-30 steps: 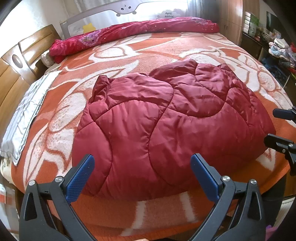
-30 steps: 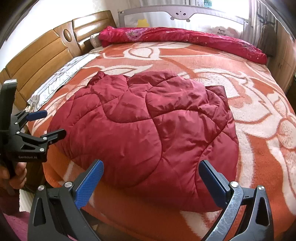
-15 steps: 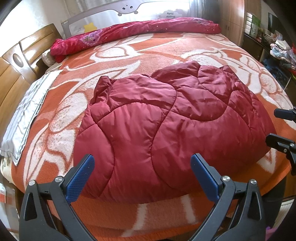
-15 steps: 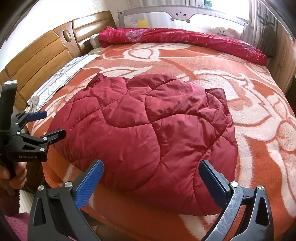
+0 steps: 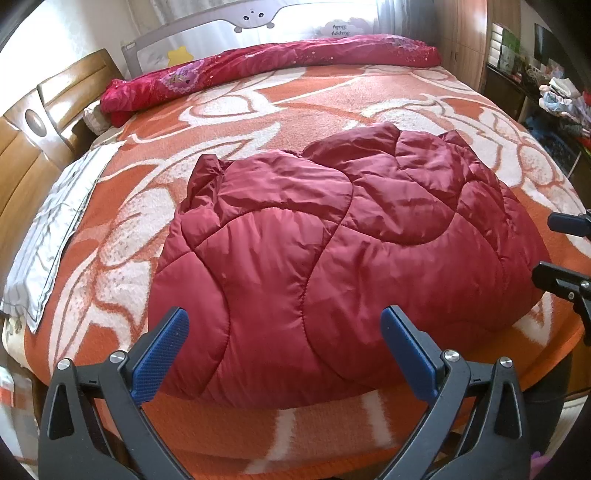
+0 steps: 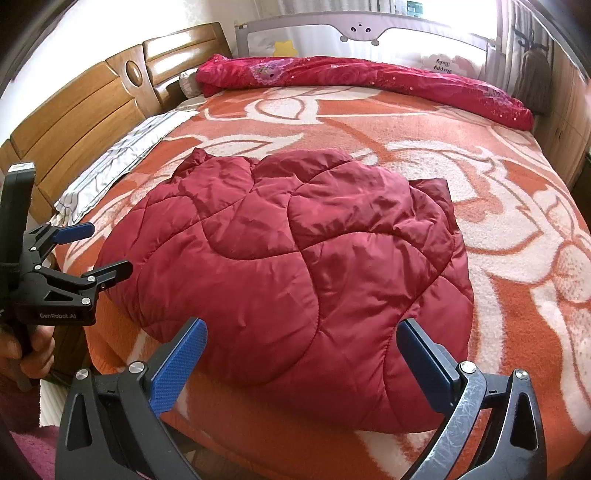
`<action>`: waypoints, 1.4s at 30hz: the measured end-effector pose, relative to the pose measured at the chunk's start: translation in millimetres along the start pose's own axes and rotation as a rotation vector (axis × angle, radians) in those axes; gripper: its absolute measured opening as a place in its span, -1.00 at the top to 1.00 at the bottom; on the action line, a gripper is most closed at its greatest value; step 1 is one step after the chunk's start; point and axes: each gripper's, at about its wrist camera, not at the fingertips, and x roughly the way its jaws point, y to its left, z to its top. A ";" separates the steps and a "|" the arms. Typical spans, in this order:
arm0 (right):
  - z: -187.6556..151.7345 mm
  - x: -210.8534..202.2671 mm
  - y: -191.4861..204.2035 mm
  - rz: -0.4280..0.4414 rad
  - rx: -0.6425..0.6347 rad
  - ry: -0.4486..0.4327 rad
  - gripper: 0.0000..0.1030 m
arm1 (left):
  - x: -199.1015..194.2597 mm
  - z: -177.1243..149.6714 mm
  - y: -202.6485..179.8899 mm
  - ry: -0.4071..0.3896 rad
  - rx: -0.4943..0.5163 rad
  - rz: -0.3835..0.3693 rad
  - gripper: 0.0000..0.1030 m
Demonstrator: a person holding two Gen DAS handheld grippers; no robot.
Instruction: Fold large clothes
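The bed [image 5: 332,96] filled both views, spread with an orange and white blanket [image 6: 498,229] patterned in broad swirls. A wooden headboard [image 6: 92,122] ran along its side toward nine o'clock, and a grey guard rail [image 6: 369,27] closed the edge at twelve o'clock. Along that edge lay a long rolled red floral quilt [image 5: 277,66], and toward ten o'clock a pale pillow [image 5: 48,236] lay flat beside the headboard.

The dark red quilted jacket [image 5: 332,266] lay in a rounded, puffy heap on the blanket, close to the near edge of the bed. It sat directly ahead of both tools, at twelve o'clock from each.

The left gripper [image 5: 284,350] hung just short of the jacket's near hem, its two blue-padded fingers spread wide and holding nothing; the hem showed between them, though touch could not be judged. The right gripper [image 6: 301,365] was likewise spread wide and empty, its fingers framing the jacket's near corner.

In the right wrist view the left gripper appeared at nine o'clock, held by a hand [image 6: 33,350], just beside the jacket's edge. In the left wrist view the right gripper's tips showed at three o'clock, near the jacket's other side.
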 end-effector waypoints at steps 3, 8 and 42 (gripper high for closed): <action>0.6 0.4 0.0 -0.001 0.001 0.002 -1.00 | 0.4 0.1 -0.1 0.001 0.000 -0.001 -1.00; 0.8 0.7 -0.1 -0.001 0.000 0.001 -1.00 | 0.9 0.1 -0.5 0.000 0.000 0.000 -1.00; 2.1 2.0 0.4 -0.002 -0.002 0.005 -1.00 | 2.5 5.1 -2.4 -0.008 0.013 -0.007 -1.00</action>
